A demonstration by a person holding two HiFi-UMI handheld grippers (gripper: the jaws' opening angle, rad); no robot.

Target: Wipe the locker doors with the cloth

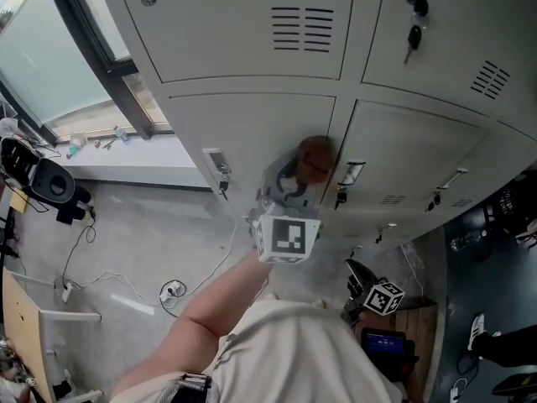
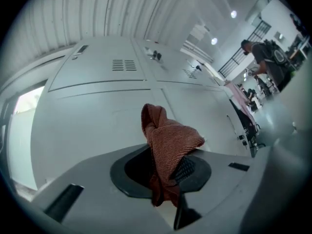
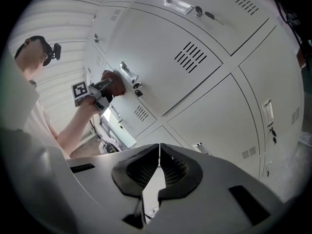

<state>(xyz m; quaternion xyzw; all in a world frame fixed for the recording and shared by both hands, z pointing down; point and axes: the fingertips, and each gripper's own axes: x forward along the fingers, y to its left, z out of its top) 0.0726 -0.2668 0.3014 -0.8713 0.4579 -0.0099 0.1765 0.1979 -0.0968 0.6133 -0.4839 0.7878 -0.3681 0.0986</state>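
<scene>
My left gripper (image 1: pixel 304 177) is shut on a rust-red cloth (image 1: pixel 316 158), bunched against the grey locker door (image 1: pixel 260 133) near its right edge. In the left gripper view the cloth (image 2: pixel 168 140) rises from between the jaws towards the door (image 2: pixel 92 121). The right gripper view shows that cloth (image 3: pixel 116 82) pressed by a door handle (image 3: pixel 128 72). My right gripper (image 1: pixel 357 296) hangs low at the right, away from the doors; its jaws (image 3: pixel 158 167) are shut with nothing between them.
More locker doors (image 1: pixel 403 158) with keys (image 1: pixel 413 36) and handles (image 1: pixel 216 168) surround the cloth. A window (image 1: pixel 50 65) lies at the left, with cables (image 1: pixel 126 284) and a black bag (image 1: pixel 42 179) on the floor. A distant person (image 2: pixel 265 57) stands down the aisle.
</scene>
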